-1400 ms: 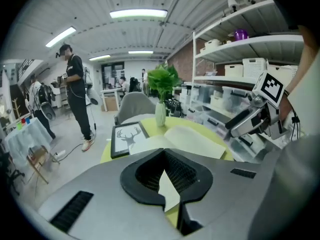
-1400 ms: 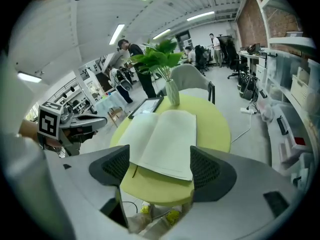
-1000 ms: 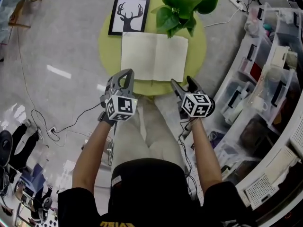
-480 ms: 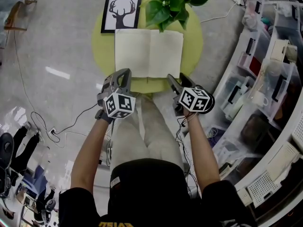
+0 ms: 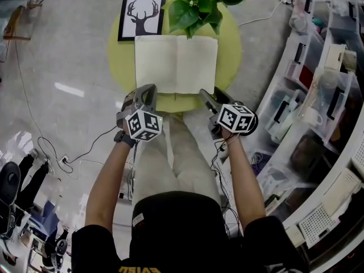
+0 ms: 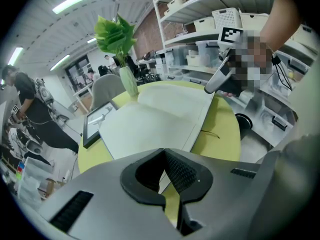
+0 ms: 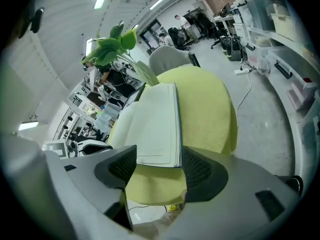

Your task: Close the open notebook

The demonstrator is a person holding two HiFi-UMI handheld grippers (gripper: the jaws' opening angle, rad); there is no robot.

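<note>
Notebook (image 7: pixel 152 121) is showing stacked paper edges only in the right gripper view, right tongs (image 7: pixel 159 156) apart, narrowing, gripping nothing; left tongs (image 6: pixel 164 155) are sitting together.

Left claw (image 6: pixel 164 153): tips meet, a small wedge gap behind them, nothing held. It hangs over the near rim of the round yellow-green worktop (image 6: pixel 222 134). Notebook (image 6: pixel 155 119) lies open and flat, pages blank. Framed picture (image 6: pixel 96 122) lies just left of it; plant (image 6: pixel 117 36) in a pale vase stands at the far side. Right claw (image 6: pixel 210 88) sits at the notebook's right edge; contact unclear. Its jaws have just been closing, and their contents are unreadable from here. Shelves (image 6: pixel 210 44) with bins stand far right.
</note>
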